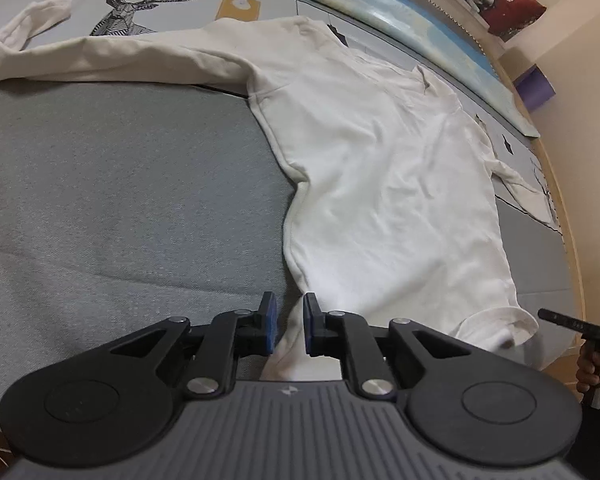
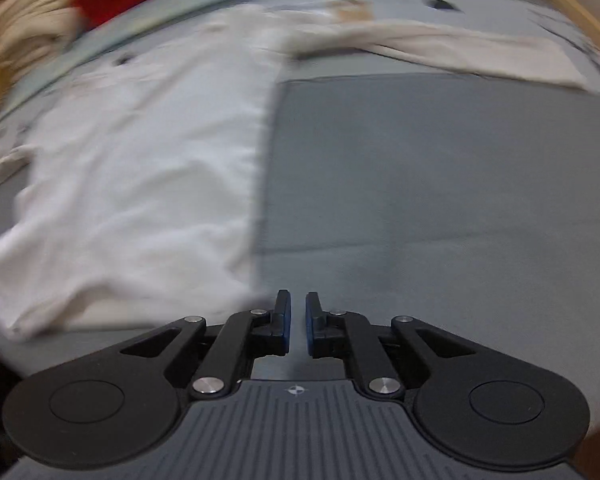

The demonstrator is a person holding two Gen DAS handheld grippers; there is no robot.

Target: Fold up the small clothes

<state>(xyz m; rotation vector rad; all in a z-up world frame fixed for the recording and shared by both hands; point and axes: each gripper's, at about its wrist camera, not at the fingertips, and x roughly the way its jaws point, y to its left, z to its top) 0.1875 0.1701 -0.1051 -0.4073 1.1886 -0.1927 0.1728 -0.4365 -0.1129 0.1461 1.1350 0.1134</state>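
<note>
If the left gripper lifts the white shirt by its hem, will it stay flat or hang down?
The white shirt will probably droop: its cloth already wrinkles and curls at the hem. The long sleeve would likely drag behind. It seems light, being thin.

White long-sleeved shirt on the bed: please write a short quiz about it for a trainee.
1. True or false: the white long-sleeved shirt lies spread on the grey bed cover.
2. The left gripper has between its fingers: A) shirt hem, B) a sleeve cuff, C) a pillow.
3. What does the right gripper hold?

Key: 1 true; 2 A; 3 nothing, only grey cover shows in its narrow gap.
</note>
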